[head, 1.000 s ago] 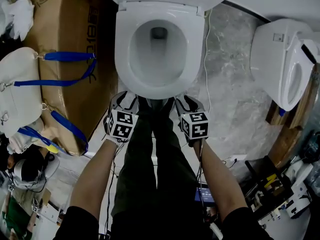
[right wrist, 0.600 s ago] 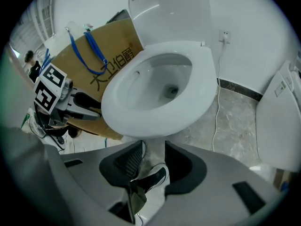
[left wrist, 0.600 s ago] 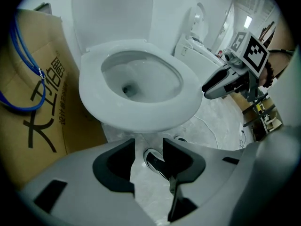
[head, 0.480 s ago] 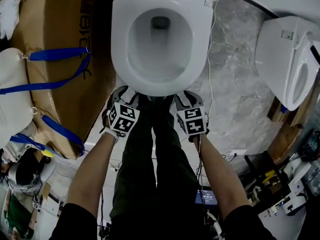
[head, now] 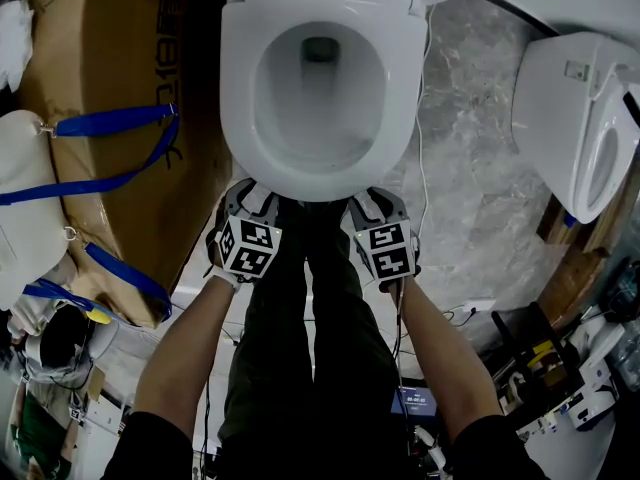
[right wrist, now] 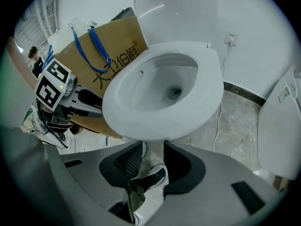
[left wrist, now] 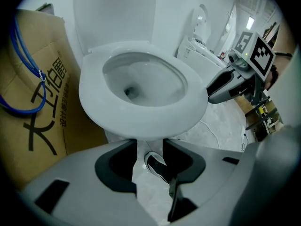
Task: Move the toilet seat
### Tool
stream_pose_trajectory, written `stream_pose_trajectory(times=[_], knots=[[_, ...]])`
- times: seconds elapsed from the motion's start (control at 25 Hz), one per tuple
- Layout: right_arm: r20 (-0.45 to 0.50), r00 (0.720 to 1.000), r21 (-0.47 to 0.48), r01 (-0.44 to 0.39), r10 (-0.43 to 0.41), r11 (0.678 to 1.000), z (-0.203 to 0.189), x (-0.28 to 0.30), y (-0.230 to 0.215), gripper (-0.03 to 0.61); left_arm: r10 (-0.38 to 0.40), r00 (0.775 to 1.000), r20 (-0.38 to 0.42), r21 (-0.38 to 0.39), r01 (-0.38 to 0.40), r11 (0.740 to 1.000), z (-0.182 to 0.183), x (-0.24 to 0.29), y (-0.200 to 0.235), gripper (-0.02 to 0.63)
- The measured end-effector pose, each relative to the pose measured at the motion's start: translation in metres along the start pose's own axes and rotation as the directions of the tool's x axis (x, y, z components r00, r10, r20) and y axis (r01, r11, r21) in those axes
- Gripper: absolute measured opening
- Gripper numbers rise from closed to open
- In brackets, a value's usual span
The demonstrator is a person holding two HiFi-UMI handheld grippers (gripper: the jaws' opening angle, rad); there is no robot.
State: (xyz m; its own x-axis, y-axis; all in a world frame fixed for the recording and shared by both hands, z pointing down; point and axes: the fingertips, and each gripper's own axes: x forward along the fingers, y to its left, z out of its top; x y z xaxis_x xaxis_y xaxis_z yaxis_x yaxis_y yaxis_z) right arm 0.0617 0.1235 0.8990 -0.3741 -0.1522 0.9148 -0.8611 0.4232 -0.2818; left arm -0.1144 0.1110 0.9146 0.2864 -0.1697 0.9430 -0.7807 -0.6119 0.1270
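Note:
The white toilet seat (head: 240, 118) lies down on the bowl, with the lid (left wrist: 115, 13) raised against the wall. My left gripper (head: 250, 196) hovers just below the seat's front rim at the left, and my right gripper (head: 378, 203) is below it at the right. In the left gripper view the seat's front edge (left wrist: 141, 121) sits just above the left gripper (left wrist: 149, 147), whose jaws stand a narrow gap apart and hold nothing. The right gripper view shows the same: the seat (right wrist: 155, 121) above the right gripper (right wrist: 154, 149), jaws slightly apart and bare. Neither touches the seat.
A cardboard box (head: 110, 88) with blue straps stands close on the toilet's left. A second white toilet (head: 575, 118) is at the right, with a white cable (head: 418, 138) on the marble floor between. The person's legs and shoes are under the grippers. Clutter (head: 540, 368) fills the lower right.
The head view has shifted slightly. Both grippers stay at the seat's front rim, a little closer to it, jaws unchanged.

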Motion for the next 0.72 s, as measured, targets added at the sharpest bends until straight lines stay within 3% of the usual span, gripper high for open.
stream_pose_trajectory(times=[0.72], knots=[[0.048, 0.998, 0.031, -0.045, 0.044, 0.999, 0.026, -0.068, 0.021, 0.147, -0.036, 0.996, 0.078, -0.055, 0.040, 0.998, 0.025, -0.070, -0.008, 0.176]])
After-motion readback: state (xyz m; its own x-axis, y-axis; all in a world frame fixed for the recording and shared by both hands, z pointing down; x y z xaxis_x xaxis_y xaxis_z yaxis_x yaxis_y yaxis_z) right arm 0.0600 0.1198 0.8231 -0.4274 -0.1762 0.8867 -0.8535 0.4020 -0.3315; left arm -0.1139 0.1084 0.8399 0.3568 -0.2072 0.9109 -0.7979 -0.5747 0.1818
